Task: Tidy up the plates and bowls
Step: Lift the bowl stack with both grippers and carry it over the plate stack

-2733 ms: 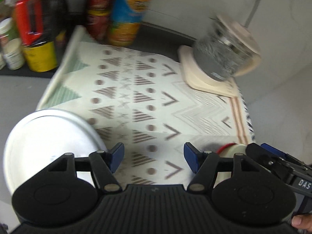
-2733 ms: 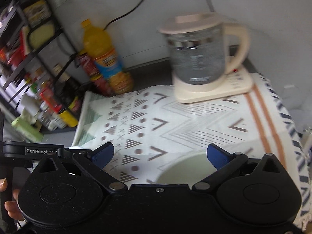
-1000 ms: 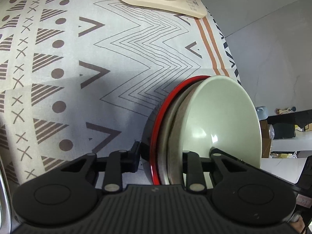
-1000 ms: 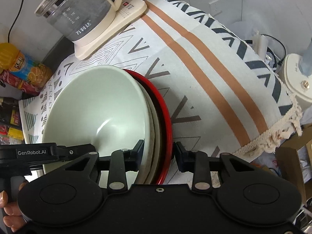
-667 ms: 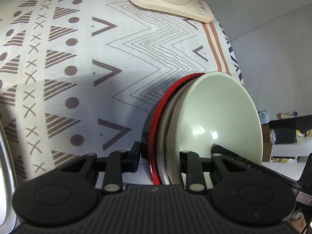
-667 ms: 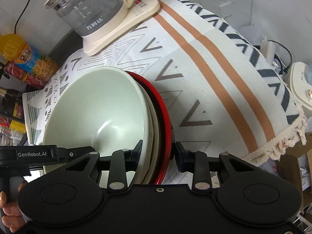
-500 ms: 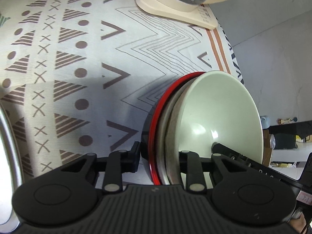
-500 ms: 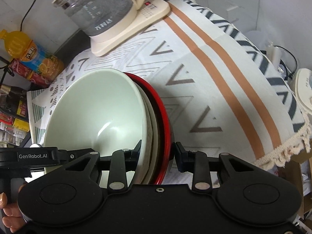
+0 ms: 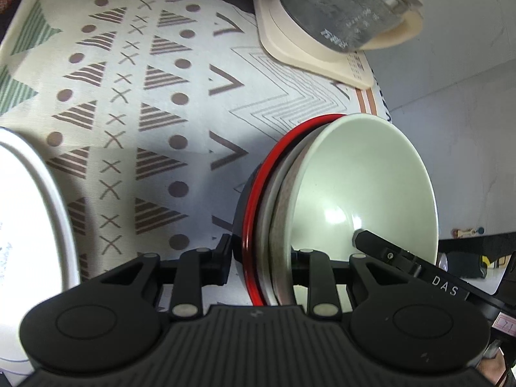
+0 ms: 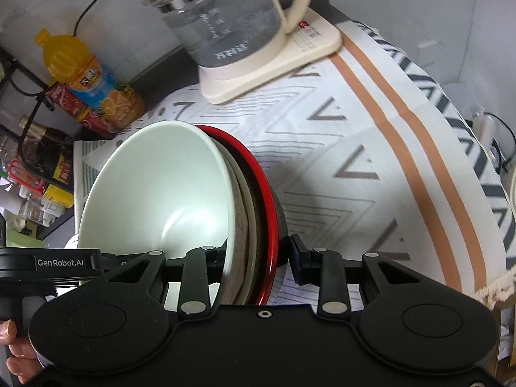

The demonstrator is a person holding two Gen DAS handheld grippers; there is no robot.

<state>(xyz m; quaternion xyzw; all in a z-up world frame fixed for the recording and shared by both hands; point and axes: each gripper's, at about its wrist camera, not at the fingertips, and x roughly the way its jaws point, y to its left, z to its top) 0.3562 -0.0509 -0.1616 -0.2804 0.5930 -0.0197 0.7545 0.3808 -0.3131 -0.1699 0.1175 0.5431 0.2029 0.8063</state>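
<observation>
A stack of nested bowls is held above the patterned cloth: a pale green bowl [image 9: 364, 187] inside a beige bowl [image 9: 283, 225] inside a red-rimmed black bowl [image 9: 254, 213]. My left gripper [image 9: 261, 261] is shut on one side of the stack's rims. My right gripper [image 10: 258, 254] is shut on the opposite side, where the green bowl [image 10: 154, 193] and red-rimmed bowl [image 10: 267, 193] show. A white plate [image 9: 29, 219] lies at the left in the left wrist view.
A glass kettle [image 10: 232, 22] on a cream base [image 10: 283, 54] stands at the back of the cloth. An orange juice bottle [image 10: 87, 74] and cans stand at the back left by a cluttered shelf [image 10: 29, 167]. The cloth's fringed edge [image 10: 493, 283] hangs at right.
Both grippers, open over the cloth 2.7 s ago, now clamp the bowl stack. Over the last second the stack has moved back and left; the white plate has come into view.
</observation>
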